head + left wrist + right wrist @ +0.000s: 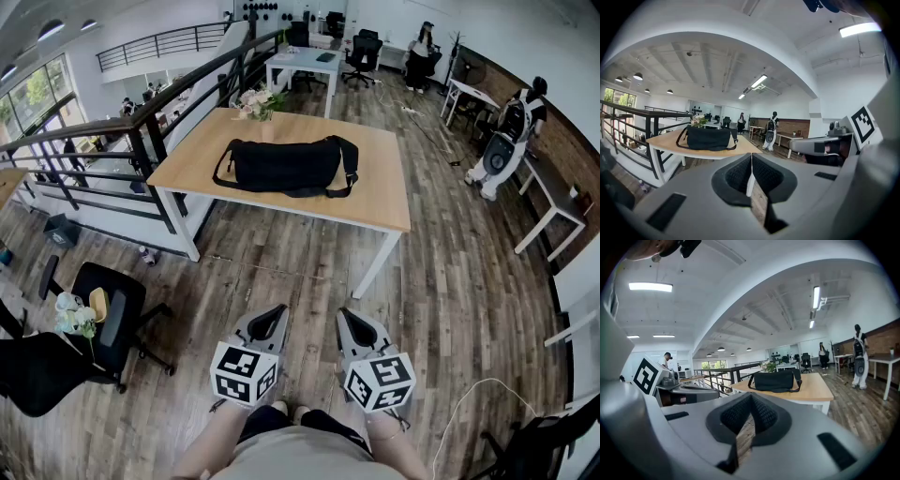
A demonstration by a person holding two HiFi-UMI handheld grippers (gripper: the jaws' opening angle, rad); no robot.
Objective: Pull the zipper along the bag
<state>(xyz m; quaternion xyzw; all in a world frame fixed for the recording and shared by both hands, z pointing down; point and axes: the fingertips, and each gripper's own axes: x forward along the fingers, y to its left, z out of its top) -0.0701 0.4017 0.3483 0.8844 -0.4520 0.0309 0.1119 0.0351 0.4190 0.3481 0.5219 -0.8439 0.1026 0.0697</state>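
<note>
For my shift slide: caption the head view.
Shut and empty, the grey left gripper and grey right gripper face the black fabric shoulder bag on the light wooden table.

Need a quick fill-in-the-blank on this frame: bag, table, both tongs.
The bag lying on the wooden table is ___ in colour.
The left tongs and the right tongs are both ___, with nothing between them.
The flowers stand at the table's ___ edge, beyond the bag.
Missing words: black; shut; far.
</note>
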